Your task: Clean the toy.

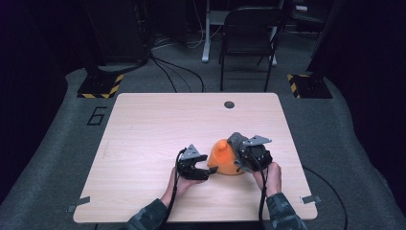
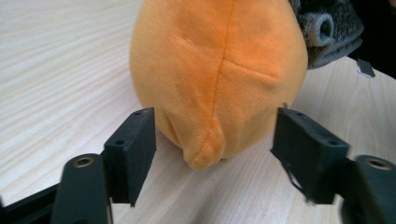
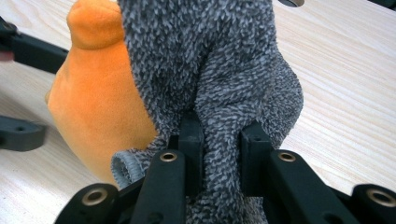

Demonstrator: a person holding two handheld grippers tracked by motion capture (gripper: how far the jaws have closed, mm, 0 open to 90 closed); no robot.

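Note:
An orange plush toy (image 1: 223,155) stands on the wooden table (image 1: 158,124), right of centre near the front. A grey fuzzy sock (image 1: 235,140) is draped against its right side. In the left gripper view, my left gripper (image 2: 215,144) is open, its jaws either side of the plush toy's (image 2: 219,70) narrow seamed end with a gap on both sides. The grey sock (image 2: 327,28) shows at the top right there. My right gripper (image 3: 223,154) is shut on a fold of the sock (image 3: 210,60), with the plush toy (image 3: 93,102) just behind it to the left.
A round cable hole (image 1: 229,104) sits near the table's far edge. Small tape strips (image 1: 311,199) mark the front corners. Behind the table, a black folding chair (image 1: 249,38) stands on grey carpet among cables and yellow-striped stand bases (image 1: 98,86).

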